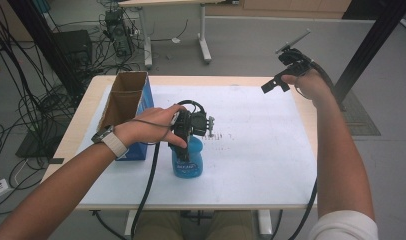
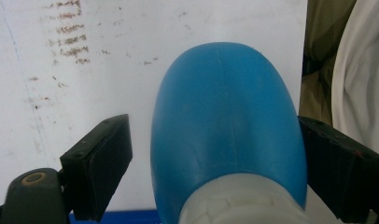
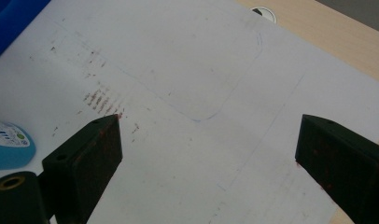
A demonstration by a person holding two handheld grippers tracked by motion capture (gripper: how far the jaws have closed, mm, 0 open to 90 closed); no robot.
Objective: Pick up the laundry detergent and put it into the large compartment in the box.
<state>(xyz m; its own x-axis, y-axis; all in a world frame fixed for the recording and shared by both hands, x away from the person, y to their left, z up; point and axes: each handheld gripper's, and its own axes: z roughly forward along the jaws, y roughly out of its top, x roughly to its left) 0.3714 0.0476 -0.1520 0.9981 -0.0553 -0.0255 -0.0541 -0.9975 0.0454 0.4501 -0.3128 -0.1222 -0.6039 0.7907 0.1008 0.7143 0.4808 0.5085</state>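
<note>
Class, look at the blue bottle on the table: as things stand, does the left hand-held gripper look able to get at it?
Probably yes. The left hand-held gripper already straddles the blue bottle, with its jaws open on either side of the body. A gap shows at the left jaw, and nothing lies between the jaws and the bottle.

Lab: floor cables (image 1: pixel 21 107), computer tower (image 1: pixel 118 32)
</note>
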